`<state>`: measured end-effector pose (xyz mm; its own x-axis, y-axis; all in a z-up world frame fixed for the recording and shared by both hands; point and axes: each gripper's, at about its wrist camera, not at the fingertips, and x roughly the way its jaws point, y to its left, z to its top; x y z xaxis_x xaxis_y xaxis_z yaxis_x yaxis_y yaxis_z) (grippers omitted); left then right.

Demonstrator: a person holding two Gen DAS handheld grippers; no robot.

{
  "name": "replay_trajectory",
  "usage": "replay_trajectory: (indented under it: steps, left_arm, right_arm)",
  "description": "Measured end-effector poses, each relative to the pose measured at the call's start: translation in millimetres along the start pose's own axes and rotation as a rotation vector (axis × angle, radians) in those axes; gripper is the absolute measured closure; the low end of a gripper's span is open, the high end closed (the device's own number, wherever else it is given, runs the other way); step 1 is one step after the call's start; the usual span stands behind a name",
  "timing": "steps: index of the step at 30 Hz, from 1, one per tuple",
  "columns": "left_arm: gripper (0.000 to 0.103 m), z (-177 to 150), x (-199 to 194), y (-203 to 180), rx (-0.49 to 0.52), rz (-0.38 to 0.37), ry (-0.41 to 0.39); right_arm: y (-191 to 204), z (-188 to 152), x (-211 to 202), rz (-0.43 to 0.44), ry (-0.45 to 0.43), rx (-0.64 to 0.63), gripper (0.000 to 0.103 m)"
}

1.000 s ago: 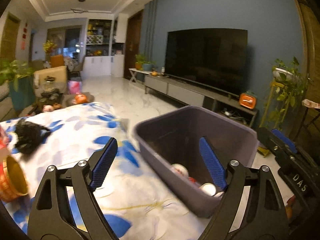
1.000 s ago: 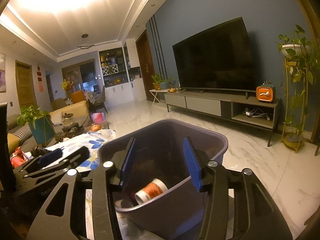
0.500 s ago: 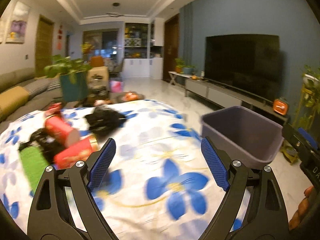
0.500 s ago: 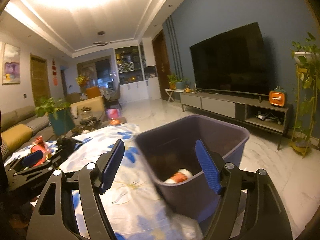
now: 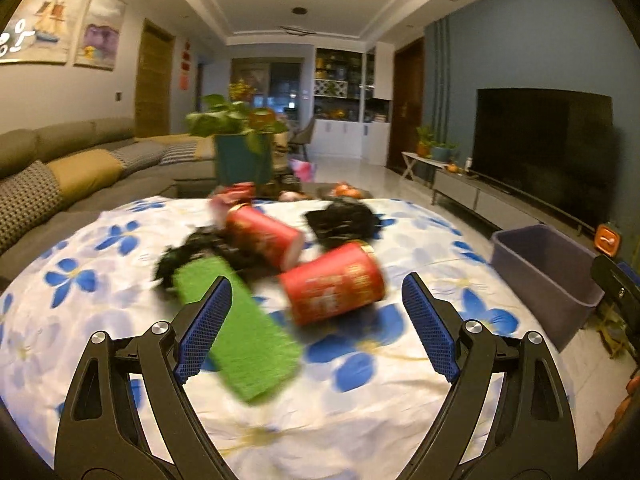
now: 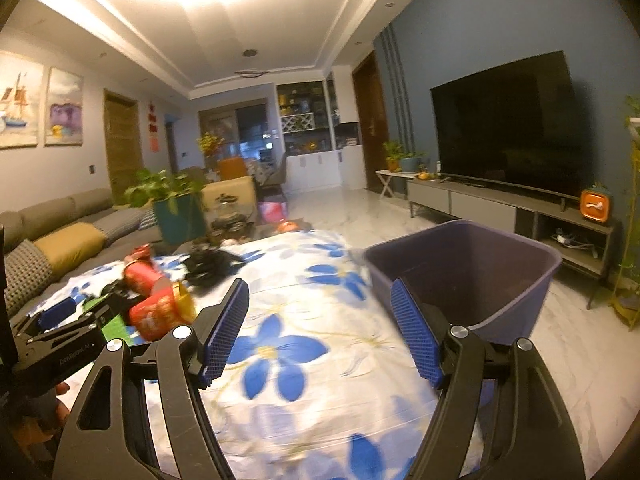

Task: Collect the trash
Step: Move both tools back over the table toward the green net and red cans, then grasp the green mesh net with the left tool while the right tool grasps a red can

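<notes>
Fingers of our left gripper (image 5: pixel 316 320) stand wide and empty above the flowered cloth (image 5: pixel 400 392), a red can (image 5: pixel 334 282) and green pack (image 5: pixel 244 332) lying between them, purple bin (image 5: pixel 548 276) off the right edge. Our right gripper (image 6: pixel 320 328) gapes empty over bare cloth, bin (image 6: pixel 472 276) just right.

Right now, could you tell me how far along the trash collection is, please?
Done: nothing I can confirm; the inside of the purple bin is too dark to read. In hand: nothing; the left claw and right claw are both open and empty. Left: two red cans, a green pack and black scraps lie on the floral cloth.
</notes>
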<state>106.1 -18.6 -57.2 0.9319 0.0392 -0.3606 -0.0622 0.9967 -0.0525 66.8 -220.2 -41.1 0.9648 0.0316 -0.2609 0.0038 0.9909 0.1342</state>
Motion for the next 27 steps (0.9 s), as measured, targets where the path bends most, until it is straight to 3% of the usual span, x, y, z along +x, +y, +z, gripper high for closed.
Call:
replay_trajectory:
  steps: [13,27]
  left_arm:
    - [0.018,-8.5,-12.2,85.1,-0.124,0.144,-0.001]
    - [0.018,-10.2,0.7,107.3,-0.137,0.176,0.009]
  right_arm:
    - [83.9,-16.9,34.5,0.158,0.081,-0.109,0.031]
    - [123.0,-19.4,109.3,0.276,0.194,-0.150,0.039]
